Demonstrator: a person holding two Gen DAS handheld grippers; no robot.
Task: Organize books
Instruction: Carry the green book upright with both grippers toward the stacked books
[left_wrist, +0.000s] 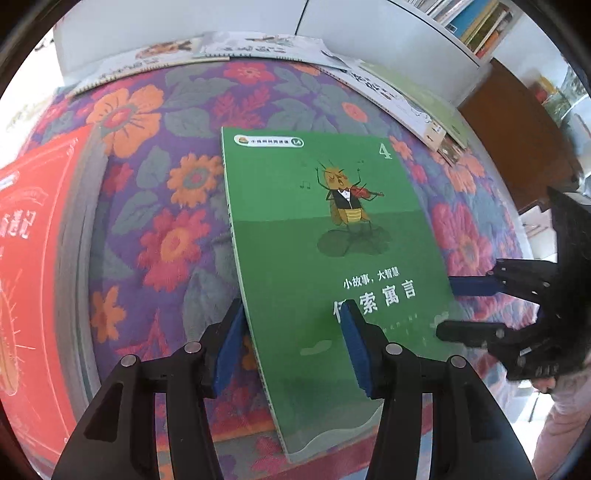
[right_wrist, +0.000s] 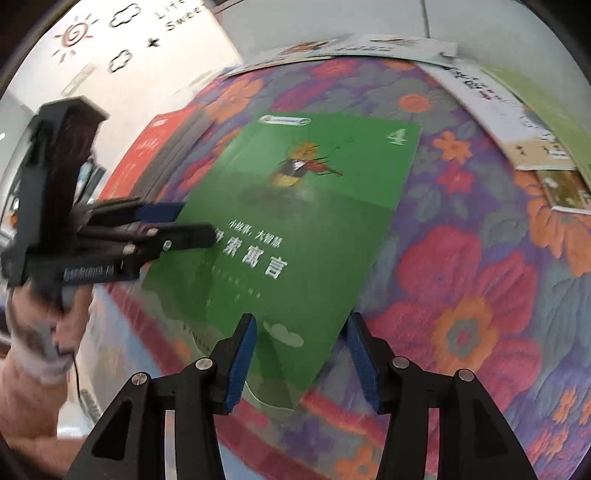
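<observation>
A thin green picture book (left_wrist: 325, 236) (right_wrist: 306, 206), with a violin-playing insect and a "4" on its cover, lies on the floral tablecloth (left_wrist: 155, 184); its near end overhangs the table edge. My left gripper (left_wrist: 293, 328) (right_wrist: 184, 223) straddles the book's spine edge, one pad beside the spine and the other over the cover, with the jaws apart. My right gripper (right_wrist: 301, 350) (left_wrist: 458, 308) has the book's near right corner between its wide-apart blue pads. Neither gripper's pads press on the book.
A thick red book (left_wrist: 33, 258) (right_wrist: 147, 155) lies left of the green one. Several thin books (left_wrist: 258, 44) line the table's far edge and more books (left_wrist: 406, 99) (right_wrist: 535, 122) lie at the right. A bookshelf (left_wrist: 476, 22) and brown cabinet (left_wrist: 517, 140) stand behind. A person's hand (right_wrist: 37, 332) holds the left gripper.
</observation>
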